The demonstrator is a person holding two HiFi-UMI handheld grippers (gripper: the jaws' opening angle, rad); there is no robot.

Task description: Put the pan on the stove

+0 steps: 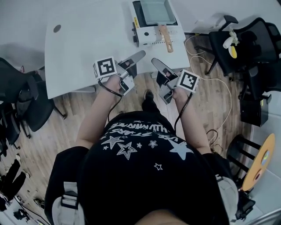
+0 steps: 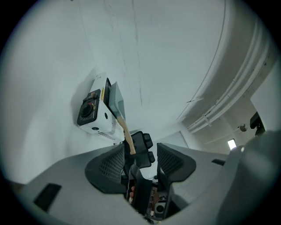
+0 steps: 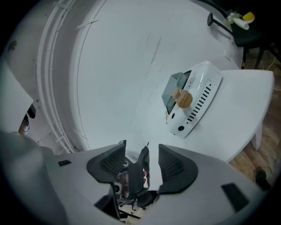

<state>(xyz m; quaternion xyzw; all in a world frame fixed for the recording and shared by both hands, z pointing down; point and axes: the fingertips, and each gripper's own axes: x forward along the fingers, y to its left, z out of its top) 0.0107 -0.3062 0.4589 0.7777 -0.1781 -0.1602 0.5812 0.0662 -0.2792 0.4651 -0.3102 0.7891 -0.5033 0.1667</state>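
A grey rectangular pan [image 1: 156, 12] with a wooden handle [image 1: 166, 38] sits on the white portable stove [image 1: 146, 34] at the far side of the white table [image 1: 83, 48]. In the left gripper view, the stove [image 2: 94, 115], pan [image 2: 115, 99] and handle [image 2: 125, 134] lie ahead to the left. From the right gripper view, the stove [image 3: 197, 105] and pan [image 3: 172, 91] show ahead to the right. Both grippers hover over the table's near edge, well short of the stove. My left gripper [image 1: 135, 60] [image 2: 140, 154] is open and empty. Open too, my right gripper [image 1: 159, 69] [image 3: 141, 157] holds nothing.
Black office chairs stand at the left [image 1: 19, 99] and at the upper right [image 1: 246, 44]. White cables [image 1: 221, 94] trail over the wooden floor on the right. A yellow disc [image 1: 261, 162] leans at the right edge. A small grey round cap [image 1: 57, 28] sits in the table's left part.
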